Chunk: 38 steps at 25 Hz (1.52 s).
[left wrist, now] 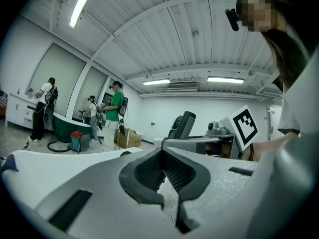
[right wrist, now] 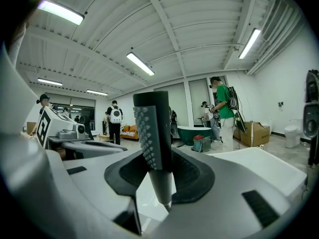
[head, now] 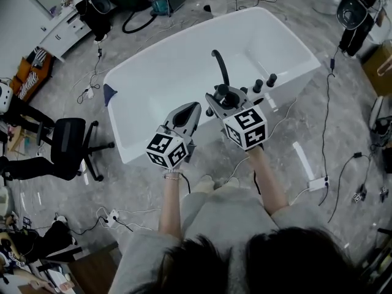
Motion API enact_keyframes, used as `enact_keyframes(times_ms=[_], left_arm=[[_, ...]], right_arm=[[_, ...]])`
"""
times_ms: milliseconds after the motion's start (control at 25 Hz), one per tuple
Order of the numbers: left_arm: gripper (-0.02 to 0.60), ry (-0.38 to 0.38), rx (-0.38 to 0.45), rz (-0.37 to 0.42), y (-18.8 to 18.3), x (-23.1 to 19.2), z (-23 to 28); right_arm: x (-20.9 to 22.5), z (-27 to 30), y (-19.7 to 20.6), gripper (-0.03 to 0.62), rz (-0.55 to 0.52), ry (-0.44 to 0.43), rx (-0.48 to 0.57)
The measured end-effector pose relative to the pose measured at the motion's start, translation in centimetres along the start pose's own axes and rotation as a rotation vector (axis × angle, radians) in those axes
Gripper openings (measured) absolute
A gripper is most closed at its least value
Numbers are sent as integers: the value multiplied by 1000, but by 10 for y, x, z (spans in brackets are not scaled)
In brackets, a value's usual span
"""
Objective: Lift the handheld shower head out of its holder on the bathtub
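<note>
Shower head (right wrist: 153, 128), dark and stick-shaped, stands upright, pinched between the pads of your right tool (head: 222, 94) above the near rim of the white bathtub (head: 184, 54). Two black knobs (head: 264, 82) sit at its 2 o'clock. Your left tool (head: 191, 110), at 8 o'clock, is pressed together and empty.
</note>
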<state>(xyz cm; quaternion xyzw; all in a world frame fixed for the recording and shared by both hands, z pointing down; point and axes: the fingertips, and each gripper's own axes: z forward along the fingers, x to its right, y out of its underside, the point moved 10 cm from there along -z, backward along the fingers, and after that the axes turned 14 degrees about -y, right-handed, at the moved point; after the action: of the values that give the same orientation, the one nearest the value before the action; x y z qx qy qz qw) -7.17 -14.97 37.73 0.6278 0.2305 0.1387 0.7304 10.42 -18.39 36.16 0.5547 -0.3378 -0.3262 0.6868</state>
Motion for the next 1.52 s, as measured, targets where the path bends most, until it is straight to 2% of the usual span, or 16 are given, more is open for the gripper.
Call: enact_keyframes(times_ms=[240,520,1000,1520], left_arm=[[5,22,16,40,-8,22,-5],[5,41,38,66,-14,43,-11],[5,27,58,64,-12,51,-20],[5,50,46,64,-11,58,-20]], right_arm=[[-6,-31,-9,129,-19,17,25],[-15,-48,-16,129,-37,-1,50],[-23,-56,-14,129,-53,-17,65],[-27,-59,-16,129,-60,-30,65]])
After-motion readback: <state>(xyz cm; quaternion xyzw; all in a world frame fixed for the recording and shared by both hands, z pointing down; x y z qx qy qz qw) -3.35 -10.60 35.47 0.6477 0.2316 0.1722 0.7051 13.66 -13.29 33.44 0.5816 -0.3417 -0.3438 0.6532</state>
